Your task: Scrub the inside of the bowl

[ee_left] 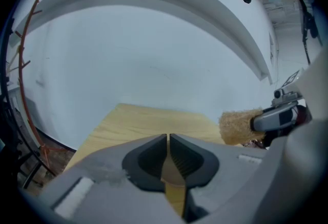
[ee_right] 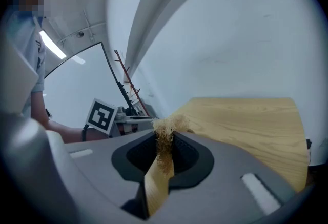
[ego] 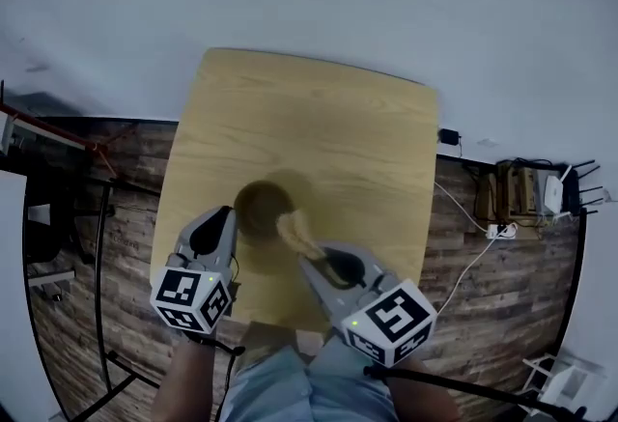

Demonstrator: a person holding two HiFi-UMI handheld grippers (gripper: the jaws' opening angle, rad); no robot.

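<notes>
A dark round bowl stands on the light wooden table, near its front. My left gripper points at the bowl's left side; in the left gripper view its jaws are shut with nothing seen between them, and the bowl is hidden from that view. My right gripper is shut on a tan fibrous scrubber, which reaches over the bowl's right rim. The scrubber sticks up between the right gripper pads. From the left gripper view the scrubber shows at the right.
A white wall rises behind the table's far edge. On the brick-pattern floor to the right lie a power strip with cables and a box with a white router. A red-railed rack stands at the left.
</notes>
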